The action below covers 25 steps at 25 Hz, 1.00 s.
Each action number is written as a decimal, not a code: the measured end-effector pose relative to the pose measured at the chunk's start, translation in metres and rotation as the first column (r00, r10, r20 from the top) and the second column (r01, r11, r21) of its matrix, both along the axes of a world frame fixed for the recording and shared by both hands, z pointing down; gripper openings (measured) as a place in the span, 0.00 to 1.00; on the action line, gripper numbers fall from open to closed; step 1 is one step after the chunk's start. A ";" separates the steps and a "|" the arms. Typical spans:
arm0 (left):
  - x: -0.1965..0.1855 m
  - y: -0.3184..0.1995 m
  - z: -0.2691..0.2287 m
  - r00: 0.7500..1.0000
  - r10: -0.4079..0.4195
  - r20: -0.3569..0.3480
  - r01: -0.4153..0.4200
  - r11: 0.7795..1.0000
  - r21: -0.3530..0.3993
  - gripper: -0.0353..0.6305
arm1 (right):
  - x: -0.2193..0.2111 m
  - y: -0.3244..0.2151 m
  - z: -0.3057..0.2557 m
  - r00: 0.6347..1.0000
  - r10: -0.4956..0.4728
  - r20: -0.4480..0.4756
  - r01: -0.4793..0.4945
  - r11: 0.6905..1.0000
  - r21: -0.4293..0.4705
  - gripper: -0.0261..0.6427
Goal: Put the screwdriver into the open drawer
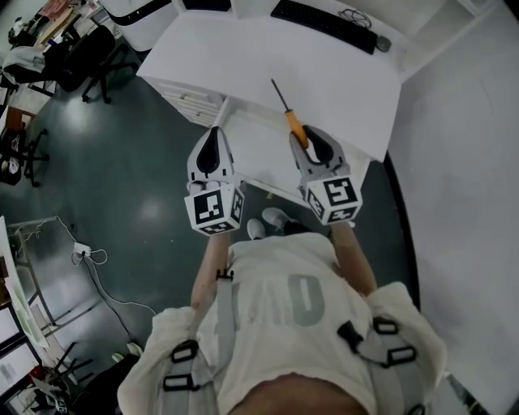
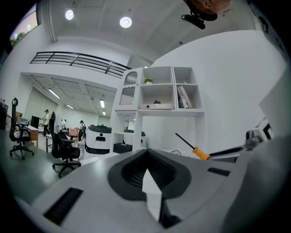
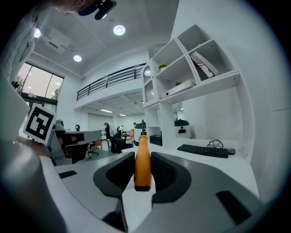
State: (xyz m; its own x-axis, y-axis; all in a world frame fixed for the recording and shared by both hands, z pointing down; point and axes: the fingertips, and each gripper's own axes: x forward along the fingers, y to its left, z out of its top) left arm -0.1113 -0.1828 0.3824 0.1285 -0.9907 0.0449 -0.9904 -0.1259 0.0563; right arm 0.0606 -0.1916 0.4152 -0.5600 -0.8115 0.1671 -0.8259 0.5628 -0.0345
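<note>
A screwdriver (image 1: 295,127) with an orange handle and a thin black shaft is clamped by its handle in my right gripper (image 1: 303,136). Its shaft points away over the white desk (image 1: 340,89). In the right gripper view the handle (image 3: 142,164) stands between the black pads, tip forward. My left gripper (image 1: 214,136) hangs beside it on the left, jaws together and holding nothing (image 2: 148,177). From the left gripper view the screwdriver (image 2: 196,151) shows off to the right. The open white drawer (image 1: 261,158) lies below the desk edge, between the two grippers.
A black keyboard (image 1: 324,24) lies at the desk's far side, below a white wall shelf (image 2: 159,91). A white drawer cabinet (image 1: 192,99) stands under the desk's left end. Office chairs (image 1: 81,61) sit far left on the dark floor, and cables (image 1: 91,261) trail at lower left.
</note>
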 end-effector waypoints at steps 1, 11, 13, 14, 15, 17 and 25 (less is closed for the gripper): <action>-0.002 0.001 0.001 1.000 -0.004 0.000 0.004 1.000 -0.005 0.06 | -0.003 0.000 0.004 1.000 -0.020 -0.016 0.020 1.000 -0.006 0.20; -0.007 0.013 0.021 0.998 -0.056 0.006 0.056 0.998 -0.040 0.06 | -0.023 0.006 0.100 0.952 -0.223 -0.208 0.189 0.967 -0.170 0.20; -0.013 0.018 0.025 0.997 -0.071 0.002 0.071 0.996 -0.049 0.06 | -0.026 0.012 0.121 0.932 -0.266 -0.247 0.214 0.953 -0.216 0.20; -0.016 0.020 0.027 0.997 -0.080 -0.001 0.080 0.995 -0.054 0.06 | -0.027 0.015 0.132 0.921 -0.286 -0.265 0.225 0.945 -0.239 0.20; -0.019 0.022 0.028 0.996 -0.088 -0.004 0.088 0.994 -0.058 0.06 | -0.028 0.017 0.141 0.910 -0.306 -0.281 0.234 0.937 -0.261 0.20; -0.023 0.023 0.031 0.995 -0.101 -0.005 0.101 0.993 -0.063 0.06 | -0.030 0.020 0.159 0.889 -0.338 -0.309 0.246 0.921 -0.301 0.20; -0.041 0.027 0.040 0.990 -0.135 0.028 0.137 0.985 -0.101 0.06 | -0.034 0.037 0.239 0.797 -0.471 -0.378 0.269 0.837 -0.476 0.20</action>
